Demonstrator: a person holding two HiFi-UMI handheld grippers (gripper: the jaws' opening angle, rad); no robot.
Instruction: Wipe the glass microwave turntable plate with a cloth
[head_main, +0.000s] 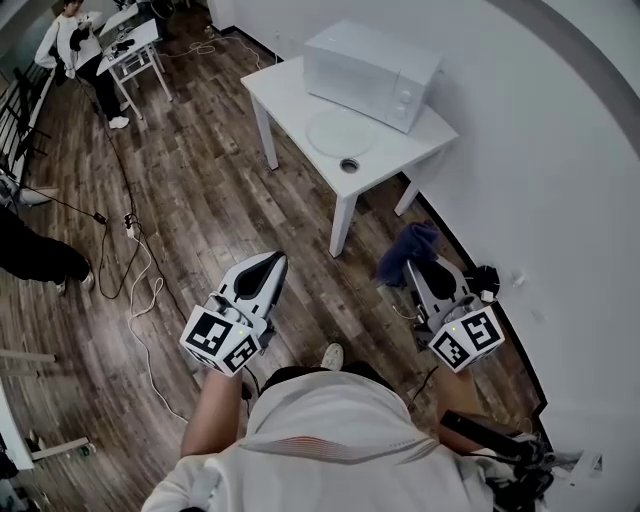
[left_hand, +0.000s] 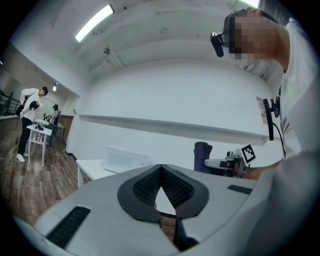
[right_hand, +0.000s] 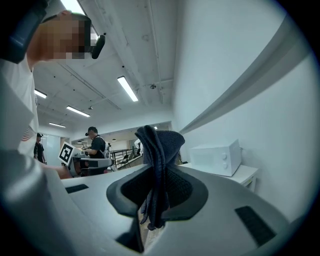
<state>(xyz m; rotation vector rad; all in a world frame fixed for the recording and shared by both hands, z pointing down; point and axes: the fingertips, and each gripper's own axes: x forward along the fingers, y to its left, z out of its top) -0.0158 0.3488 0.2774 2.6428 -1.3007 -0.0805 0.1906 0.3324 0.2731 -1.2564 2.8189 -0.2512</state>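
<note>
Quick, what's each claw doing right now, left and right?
The left claw: closed, nothing in it.
The right claw: closed on the dark blue cloth.

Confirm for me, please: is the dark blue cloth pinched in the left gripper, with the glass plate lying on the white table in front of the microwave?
Not quite: the cloth is pinched in the right gripper, as the right gripper view shows; the left gripper is shut on nothing. The glass plate does lie on the white table in front of the microwave.
</note>
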